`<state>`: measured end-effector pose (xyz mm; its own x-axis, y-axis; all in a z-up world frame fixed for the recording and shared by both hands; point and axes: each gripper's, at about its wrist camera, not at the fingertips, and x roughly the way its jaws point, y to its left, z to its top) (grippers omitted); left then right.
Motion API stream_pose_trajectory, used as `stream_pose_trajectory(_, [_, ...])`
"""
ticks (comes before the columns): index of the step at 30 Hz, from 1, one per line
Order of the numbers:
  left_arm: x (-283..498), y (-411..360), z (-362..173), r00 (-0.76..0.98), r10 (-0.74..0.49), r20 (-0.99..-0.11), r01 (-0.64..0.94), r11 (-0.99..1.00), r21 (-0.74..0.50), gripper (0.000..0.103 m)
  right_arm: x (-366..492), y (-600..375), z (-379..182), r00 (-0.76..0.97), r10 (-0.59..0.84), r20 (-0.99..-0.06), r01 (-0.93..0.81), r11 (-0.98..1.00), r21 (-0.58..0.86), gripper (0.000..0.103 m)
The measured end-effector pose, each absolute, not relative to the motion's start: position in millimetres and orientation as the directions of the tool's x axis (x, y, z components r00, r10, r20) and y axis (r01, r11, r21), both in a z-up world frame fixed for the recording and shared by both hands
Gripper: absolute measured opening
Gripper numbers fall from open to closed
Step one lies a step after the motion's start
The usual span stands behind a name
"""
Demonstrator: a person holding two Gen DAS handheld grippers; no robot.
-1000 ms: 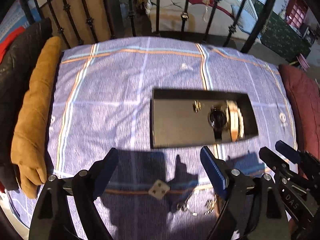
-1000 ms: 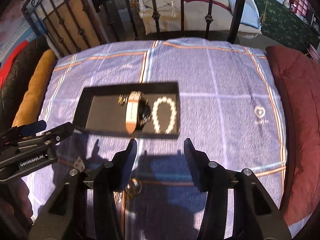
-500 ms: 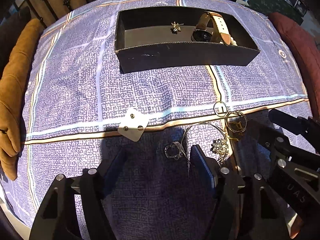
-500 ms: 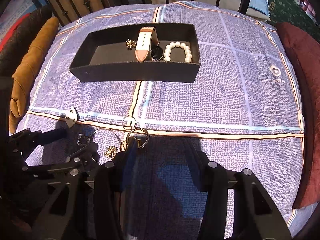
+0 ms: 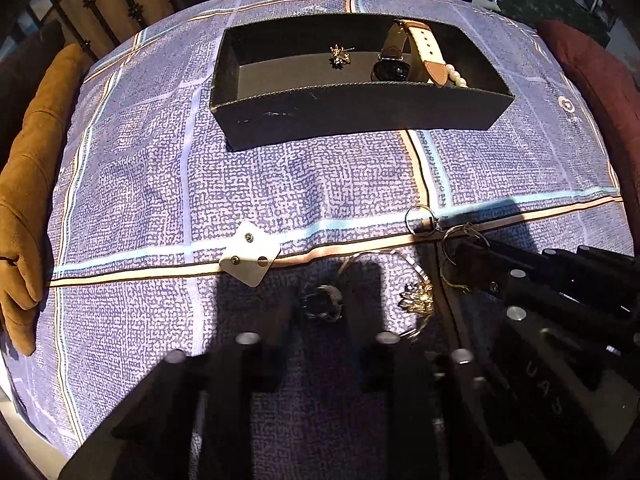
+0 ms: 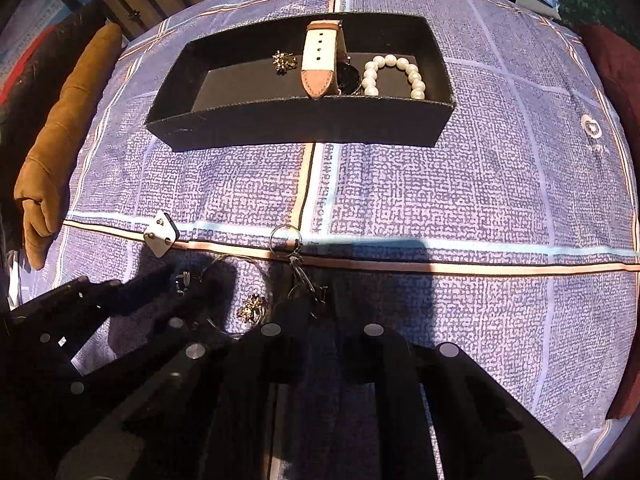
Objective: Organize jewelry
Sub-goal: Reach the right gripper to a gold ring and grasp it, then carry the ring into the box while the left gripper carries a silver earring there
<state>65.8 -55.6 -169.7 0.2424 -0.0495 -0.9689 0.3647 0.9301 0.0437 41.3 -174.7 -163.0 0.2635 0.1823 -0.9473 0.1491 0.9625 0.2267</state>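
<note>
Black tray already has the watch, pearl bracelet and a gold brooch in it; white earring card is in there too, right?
Not quite. The white earring card lies on the cloth in front of the black tray, not in it, as the right wrist view shows. The watch, pearl bracelet and gold brooch are in the tray.

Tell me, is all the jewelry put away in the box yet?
Not yet. The black box already holds a watch, pearl bracelet and a gold brooch. The left gripper sits open around a ring. Hoop earrings, a white card and another brooch wait on the cloth.
</note>
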Motion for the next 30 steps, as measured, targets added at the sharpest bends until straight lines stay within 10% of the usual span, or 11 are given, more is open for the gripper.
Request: stream_pose_trajectory(30, [85, -50, -101, 0.317, -0.139, -0.938, 0.346, 0.938, -0.022, 0.015, 31, -201, -102, 0.409, 0.159, -0.899, 0.163, 0.956, 0.243, 0.006])
